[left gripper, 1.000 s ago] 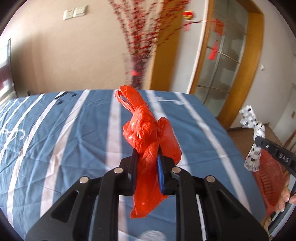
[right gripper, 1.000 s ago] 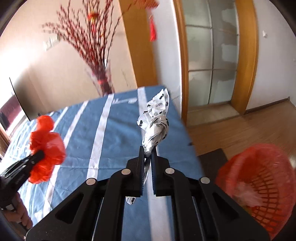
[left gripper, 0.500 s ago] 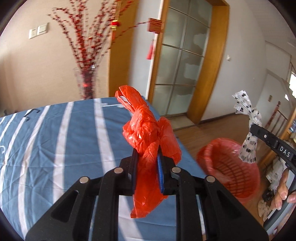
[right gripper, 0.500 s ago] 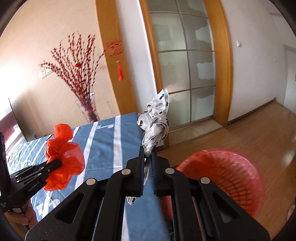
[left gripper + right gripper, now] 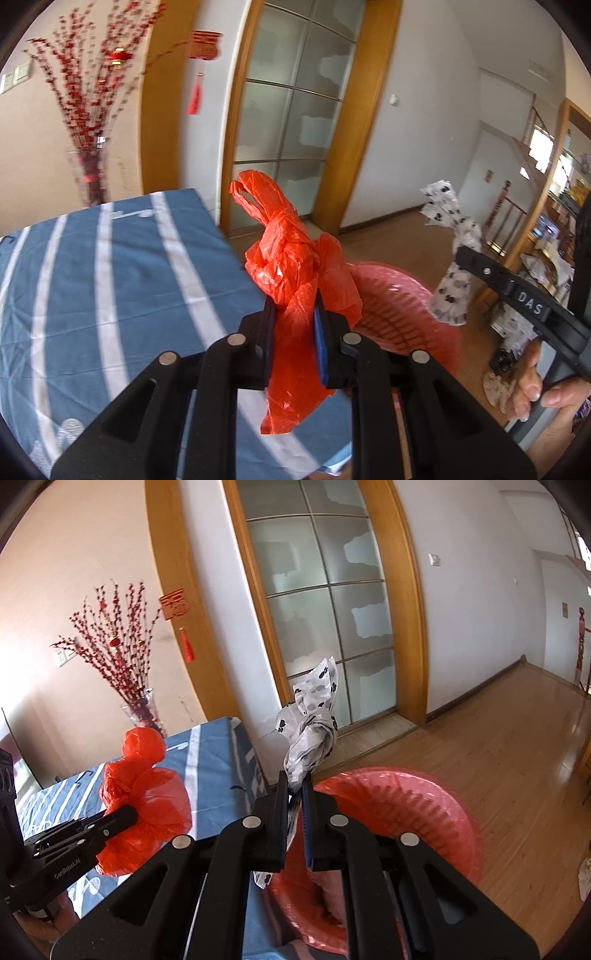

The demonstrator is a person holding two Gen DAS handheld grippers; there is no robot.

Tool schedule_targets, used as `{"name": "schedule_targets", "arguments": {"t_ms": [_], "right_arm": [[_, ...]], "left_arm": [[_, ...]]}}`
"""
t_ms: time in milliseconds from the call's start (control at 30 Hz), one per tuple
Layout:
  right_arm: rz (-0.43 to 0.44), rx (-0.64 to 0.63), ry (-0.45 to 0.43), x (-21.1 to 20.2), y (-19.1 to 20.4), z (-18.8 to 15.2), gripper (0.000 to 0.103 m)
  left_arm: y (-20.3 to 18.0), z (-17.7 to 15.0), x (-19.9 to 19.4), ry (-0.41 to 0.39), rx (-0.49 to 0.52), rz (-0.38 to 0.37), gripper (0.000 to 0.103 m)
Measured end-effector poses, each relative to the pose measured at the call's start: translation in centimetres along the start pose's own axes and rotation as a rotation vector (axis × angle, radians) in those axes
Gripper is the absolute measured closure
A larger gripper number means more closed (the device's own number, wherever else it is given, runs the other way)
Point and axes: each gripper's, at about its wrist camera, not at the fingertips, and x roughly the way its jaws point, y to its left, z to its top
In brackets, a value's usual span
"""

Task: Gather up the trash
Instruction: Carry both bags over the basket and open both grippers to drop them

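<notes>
My left gripper [image 5: 293,314] is shut on a crumpled orange plastic bag [image 5: 295,258] and holds it in the air at the table's right edge, next to the red mesh basket [image 5: 410,306]. My right gripper [image 5: 295,786] is shut on a knotted white bag with black spots [image 5: 312,727] and holds it above the near rim of the basket [image 5: 399,801], which stands on the wooden floor. The orange bag also shows at the left of the right wrist view [image 5: 144,790], the spotted bag at the right of the left wrist view [image 5: 452,254].
A table with a blue, white-striped cloth [image 5: 110,280] lies to the left of the basket. A glass vase of red branches [image 5: 142,712] stands behind it by the wall. A frosted glass door [image 5: 325,602] is straight ahead. Shelves and clutter [image 5: 546,251] stand at the far right.
Both grippers have swung right from over the table toward the basket, each still holding its bag. The basket has grown larger and more central in both views.
</notes>
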Motion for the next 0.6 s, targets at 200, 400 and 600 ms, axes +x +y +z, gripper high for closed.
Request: {"name": "schedule_targets", "arguments": {"t_ms": [200,400,600], "right_arm": [[-0.028,0.033,0.0,-0.4,-2.6,-0.2,0.096],[-0.05,0.062,0.001,-0.8,-4.5,-0.7,0.096],[-0.061,0.085,0.005,-0.7,-5.9,-0.7,0.096]], "left_arm": [[-3.3,-0.3,1.7,0.021,0.035,-0.066,0.085],[-5.5,-0.4,3.1,0.037,0.063,-0.114,0.084],[-7.1,-0.7,4.7,0.061,0.074,-0.153,0.084]]}}
